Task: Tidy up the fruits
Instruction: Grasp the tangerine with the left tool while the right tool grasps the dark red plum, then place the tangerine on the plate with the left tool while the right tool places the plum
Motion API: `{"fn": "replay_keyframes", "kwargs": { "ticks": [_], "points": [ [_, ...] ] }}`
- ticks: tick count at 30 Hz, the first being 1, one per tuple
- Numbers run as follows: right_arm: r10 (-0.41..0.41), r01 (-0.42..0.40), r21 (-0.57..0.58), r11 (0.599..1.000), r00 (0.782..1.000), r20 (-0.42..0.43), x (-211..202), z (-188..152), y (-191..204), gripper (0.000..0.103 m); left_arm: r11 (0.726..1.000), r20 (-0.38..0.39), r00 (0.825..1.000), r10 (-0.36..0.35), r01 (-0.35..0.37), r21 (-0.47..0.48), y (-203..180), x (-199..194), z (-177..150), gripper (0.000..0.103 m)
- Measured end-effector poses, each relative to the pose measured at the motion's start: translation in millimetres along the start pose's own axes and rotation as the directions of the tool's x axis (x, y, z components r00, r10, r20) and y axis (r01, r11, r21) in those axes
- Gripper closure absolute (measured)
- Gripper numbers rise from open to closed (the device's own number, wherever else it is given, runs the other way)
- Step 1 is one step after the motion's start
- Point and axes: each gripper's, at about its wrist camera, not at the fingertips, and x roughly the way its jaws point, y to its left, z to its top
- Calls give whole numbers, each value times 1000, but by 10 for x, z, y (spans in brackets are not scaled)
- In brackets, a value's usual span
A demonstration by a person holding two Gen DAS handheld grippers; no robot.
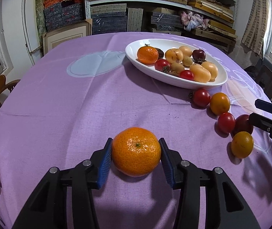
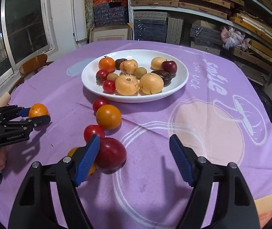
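The left gripper (image 1: 136, 152) is closed on a mandarin (image 1: 136, 151): both blue pads press its sides. The mandarin rests on or just above the purple cloth (image 1: 69, 105), well short of the plate (image 1: 134, 46), on the near side of it.

The right gripper (image 2: 134, 153) stands wide, with nothing clamped. Its left pad (image 2: 88, 158) touches or nearly touches a dark red plum (image 2: 110, 153); its right pad is well clear of the fruit. The plum lies on the cloth, on the near side of the plate.

Status, as judged from the present layout:

1. Done. The plate already holds roughly a dozen fruits: one mandarin, several pale yellow fruits, two small red ones, two small brownish ones, a dark red one and two dark ones.
2. In hand. The mandarin is gripped but not yet delivered to the plate. The plum is lined up for a grasp but not yet held.
3. Left. A curved row of loose fruits runs from the plate's near rim toward the right gripper: a red tomato (image 2: 99, 104) just beside the rim, then an orange fruit (image 2: 108, 116), a second red tomato (image 2: 93, 132), the plum, and a yellow-orange fruit (image 1: 242, 144) partly hidden behind the right gripper's left finger.

Six fruits in all remain off the plate. The task is judged past its midpoint but not close to complete.
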Motion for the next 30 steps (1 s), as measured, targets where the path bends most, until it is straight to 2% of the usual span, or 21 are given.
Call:
{"fn": "replay_keyframes", "kwargs": {
  "ticks": [3,8,10,11,14,16,20,22,30],
  "points": [
    [65,-65,4,998,997,-39,54,-19,19,29,1000,0,1000,4,-4,5,3,-1,-3,55],
    [67,-67,-1,998,993,-98,192,-82,63,30,1000,-5,1000,6,-6,6,15,5,-12,54],
    [41,-40,8,999,991,-125,250,-97,26,31,1000,-6,1000,8,-8,9,14,4,-14,54],
    [38,-37,11,999,992,-117,231,-95,16,35,1000,-6,1000,9,-9,11,12,4,-14,54],
    [38,-39,-9,999,996,-86,168,-82,68,36,1000,-6,1000,10,-10,14,11,8,-15,54],
    [39,-42,-28,999,995,-93,180,-92,116,38,1000,-7,1000,10,-10,13,10,8,-17,54],
    [44,-47,-32,998,993,-106,216,-98,138,50,1000,-13,1000,8,-8,13,12,12,-22,54],
    [56,-60,-34,998,992,-109,221,-94,148,62,1000,-17,1000,7,-6,12,14,19,-24,54],
    [51,-54,-32,998,994,-94,207,-80,179,63,1000,-26,1000,-7,7,2,34,35,-19,55]
  ]
}}
